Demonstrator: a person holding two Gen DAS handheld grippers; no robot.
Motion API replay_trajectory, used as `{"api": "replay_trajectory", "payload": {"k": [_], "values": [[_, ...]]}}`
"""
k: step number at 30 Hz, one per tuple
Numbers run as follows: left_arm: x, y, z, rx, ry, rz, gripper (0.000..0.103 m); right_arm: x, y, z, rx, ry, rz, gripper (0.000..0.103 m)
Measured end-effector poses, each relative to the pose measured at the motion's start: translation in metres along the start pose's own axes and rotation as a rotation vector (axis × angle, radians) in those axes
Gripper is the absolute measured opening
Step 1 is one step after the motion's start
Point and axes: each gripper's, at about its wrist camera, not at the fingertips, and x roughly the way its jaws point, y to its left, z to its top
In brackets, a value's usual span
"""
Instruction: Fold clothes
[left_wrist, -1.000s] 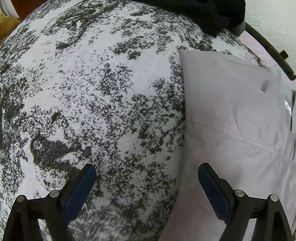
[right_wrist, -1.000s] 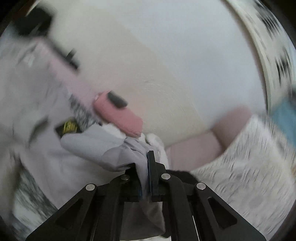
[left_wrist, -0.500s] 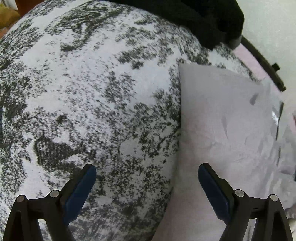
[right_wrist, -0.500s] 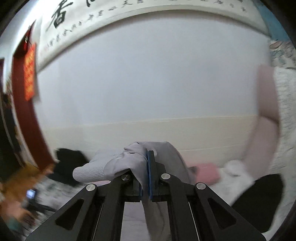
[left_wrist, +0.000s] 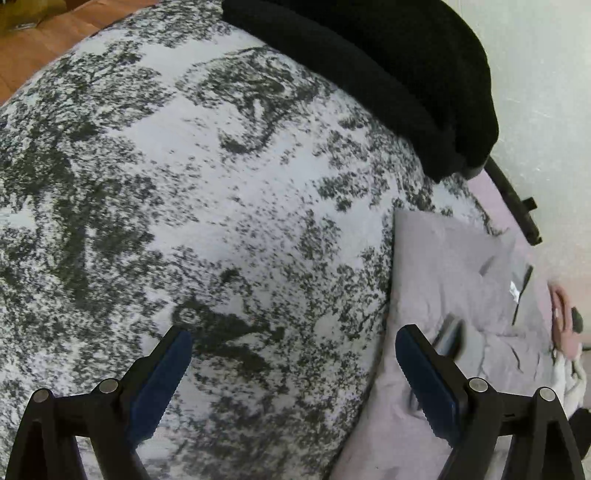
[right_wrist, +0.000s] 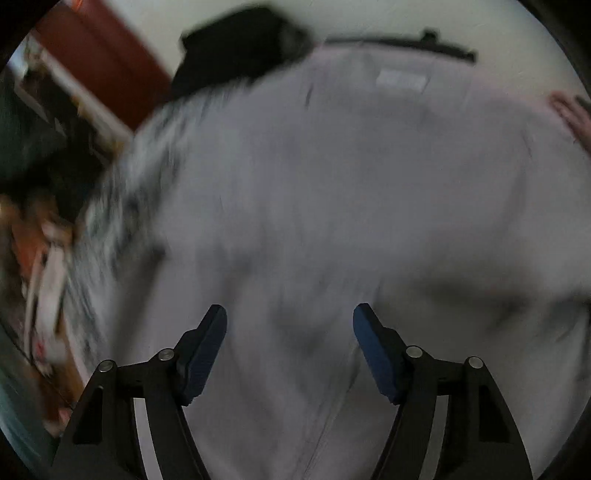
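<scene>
Your right gripper (right_wrist: 290, 325) is hovering, jaws apart, over the blurred, seemingly flat grey garment (right_wrist: 351, 192). Your left gripper (left_wrist: 293, 349) is gaping wide above the speckled cover (left_wrist: 184, 221).

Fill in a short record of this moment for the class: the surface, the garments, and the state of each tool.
surface: speckled grey-and-white cover
grey garment: lies spread on the cover, wrinkled, a small label near its far edge
black garment: bunched at the far end of the cover
left tool: open, holds nothing, over the speckled cover beside the grey garment's edge
right tool: open, holds nothing, above the grey garment
picture quality: right wrist view blurred by motion
</scene>
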Motion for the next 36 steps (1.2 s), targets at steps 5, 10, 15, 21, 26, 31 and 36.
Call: {"api": "replay_trajectory", "payload": {"k": [5,10,15,21,26,31,36], "values": [[-0.008,0.017,-0.004,-0.001,0.006,-0.005,0.093,-0.025,0.014,0.01,-0.05,-0.127,0.013,0.079],[-0.009,0.026,-0.006,0.003,0.027,-0.02,0.093,-0.044,0.027,0.053,-0.025,-0.36,0.005,0.093],[-0.013,0.027,-0.007,0.02,0.04,-0.058,0.093,0.022,0.023,0.085,0.1,-0.231,0.037,0.094],[-0.023,0.014,-0.01,0.084,0.053,-0.111,0.093,0.036,0.064,0.069,-0.04,-0.145,0.189,0.095],[-0.053,-0.02,-0.032,0.267,-0.086,-0.034,0.093,-0.044,0.038,0.0,0.107,-0.278,0.45,0.095],[-0.12,-0.061,-0.12,0.536,-0.484,0.296,0.093,-0.127,0.03,-0.091,-0.002,-0.489,0.372,0.098],[-0.189,-0.081,-0.247,0.635,-0.879,0.495,0.102,-0.17,0.022,-0.164,-0.072,-0.669,0.308,0.1]]}}
